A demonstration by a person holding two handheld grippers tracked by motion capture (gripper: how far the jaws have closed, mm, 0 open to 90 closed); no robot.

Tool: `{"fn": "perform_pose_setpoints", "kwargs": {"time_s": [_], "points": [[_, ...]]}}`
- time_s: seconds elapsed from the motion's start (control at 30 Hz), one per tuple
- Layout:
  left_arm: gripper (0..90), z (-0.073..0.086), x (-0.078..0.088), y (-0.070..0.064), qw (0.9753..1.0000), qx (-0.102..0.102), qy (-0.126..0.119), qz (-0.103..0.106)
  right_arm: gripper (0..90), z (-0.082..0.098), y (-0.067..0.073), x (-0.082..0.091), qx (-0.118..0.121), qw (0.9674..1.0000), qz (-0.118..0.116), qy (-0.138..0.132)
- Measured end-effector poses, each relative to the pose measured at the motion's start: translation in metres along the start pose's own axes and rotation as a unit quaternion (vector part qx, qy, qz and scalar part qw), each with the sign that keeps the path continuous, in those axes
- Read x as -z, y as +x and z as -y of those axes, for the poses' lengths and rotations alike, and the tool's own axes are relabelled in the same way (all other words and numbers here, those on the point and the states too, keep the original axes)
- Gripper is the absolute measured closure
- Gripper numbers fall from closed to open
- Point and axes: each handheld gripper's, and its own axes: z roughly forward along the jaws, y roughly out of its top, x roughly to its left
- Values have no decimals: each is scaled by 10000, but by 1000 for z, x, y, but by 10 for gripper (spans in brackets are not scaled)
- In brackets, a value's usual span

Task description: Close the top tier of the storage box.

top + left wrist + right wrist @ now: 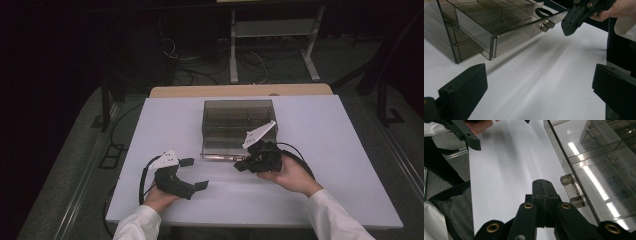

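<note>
Resting pinched together with nothing between its jaws, right gripper (541,185) is sitting just beside drawer handle (572,190) at 3 o'clock, likely for nudging; left gripper (191,173) is idling wide apart at 8 o'clock of smoked acrylic drawer box (239,119)

No text, label, brand, number or sign is showing legibly in any of the views.
</note>
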Motion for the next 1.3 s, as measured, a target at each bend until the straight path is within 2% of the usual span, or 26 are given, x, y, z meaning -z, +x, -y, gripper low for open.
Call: {"fn": "perform_pose_setpoints", "kwargs": {"time_s": [0.53,1.07,1.3], "points": [[0,0,0,0,10000,-5,9,5,889,5,-2,-14,-80,9998,97,145],[0,0,0,0,10000,-11,26,4,889,6,-5,-18,-126,9991,337,207],[0,0,0,0,10000,-11,25,5,889,5,-6,-18,-129,9991,343,192]]}}
